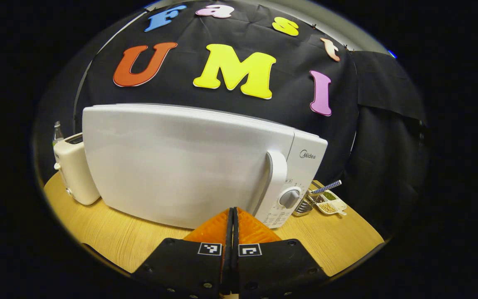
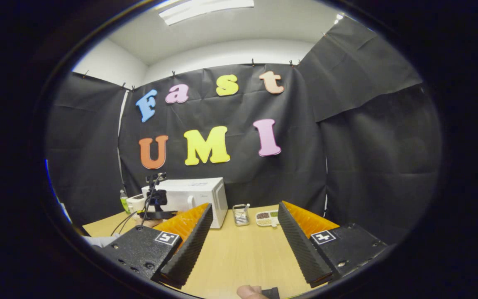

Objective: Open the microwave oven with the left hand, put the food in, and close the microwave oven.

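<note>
The microwave oven (image 1: 189, 166) stands on the wooden desk (image 1: 131, 241) against the black booth wall, door closed, its vertical handle (image 1: 275, 182) at the right edge of the door and a round dial (image 1: 289, 198) on the control panel beside it; the left gripper (image 1: 232, 220) is positioned directly in front of the door, just left of the handle, with its jaws pressed together and nothing between them; a cream toaster (image 1: 75, 170) stands just beside the oven's left side, with a bottle (image 1: 57, 133) behind it; to the right of the oven sit a wire utensil holder (image 1: 305, 204) and a divided dish (image 1: 332, 204) containing grains and beans; the right gripper (image 2: 243, 232) is held well back from the oven, jaws wide apart and empty; in the right gripper view the microwave oven (image 2: 193, 195) appears far off across the desk (image 2: 239, 257), with the left gripper (image 2: 156, 203) in front of its door, and a fingertip (image 2: 249, 292) shows at the bottom edge.
</note>
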`<state>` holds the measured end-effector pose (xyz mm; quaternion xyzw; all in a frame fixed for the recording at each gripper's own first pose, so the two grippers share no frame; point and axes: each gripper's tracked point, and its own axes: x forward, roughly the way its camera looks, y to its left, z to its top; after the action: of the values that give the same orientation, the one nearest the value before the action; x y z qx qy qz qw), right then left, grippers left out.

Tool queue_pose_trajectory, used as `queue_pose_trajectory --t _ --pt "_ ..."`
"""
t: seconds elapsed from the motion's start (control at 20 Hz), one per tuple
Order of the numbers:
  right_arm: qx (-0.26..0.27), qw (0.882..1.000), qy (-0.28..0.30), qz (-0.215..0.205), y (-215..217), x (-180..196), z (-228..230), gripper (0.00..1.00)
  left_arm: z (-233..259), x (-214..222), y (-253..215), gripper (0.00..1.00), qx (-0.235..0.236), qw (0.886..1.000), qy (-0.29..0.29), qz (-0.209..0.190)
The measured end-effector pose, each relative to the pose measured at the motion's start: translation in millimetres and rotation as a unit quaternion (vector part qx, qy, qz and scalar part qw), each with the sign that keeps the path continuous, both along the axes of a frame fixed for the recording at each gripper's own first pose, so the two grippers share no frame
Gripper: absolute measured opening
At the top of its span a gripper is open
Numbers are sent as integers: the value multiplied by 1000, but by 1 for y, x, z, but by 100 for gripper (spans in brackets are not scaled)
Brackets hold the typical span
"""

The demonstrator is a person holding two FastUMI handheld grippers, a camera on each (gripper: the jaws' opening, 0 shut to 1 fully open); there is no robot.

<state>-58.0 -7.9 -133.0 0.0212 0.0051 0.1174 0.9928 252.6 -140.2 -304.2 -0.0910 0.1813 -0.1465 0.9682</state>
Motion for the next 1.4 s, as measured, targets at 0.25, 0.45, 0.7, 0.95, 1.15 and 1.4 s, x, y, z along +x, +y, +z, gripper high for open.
queue_pose_trajectory --t 0.25,0.45,0.7,0.95,1.15,1.4 --pt "1 1000 6 -2 6 -8 2 100 56 -55 32 0 21 999 -34 6" --pt "0 1000 3 0 15 -20 8 90 100 -111 59 17 27 998 -55 19" --pt "0 1000 -4 2 24 -33 17 100 138 -186 89 93 57 994 -86 46" --pt "-1 1000 -16 0 32 -45 29 100 171 -243 104 93 69 988 -114 82" --pt "4 1000 -28 -11 31 -51 37 100 209 -288 103 93 60 981 -163 81" --pt "-4 999 -41 -18 32 -61 44 100 231 -339 112 93 65 970 -208 111"
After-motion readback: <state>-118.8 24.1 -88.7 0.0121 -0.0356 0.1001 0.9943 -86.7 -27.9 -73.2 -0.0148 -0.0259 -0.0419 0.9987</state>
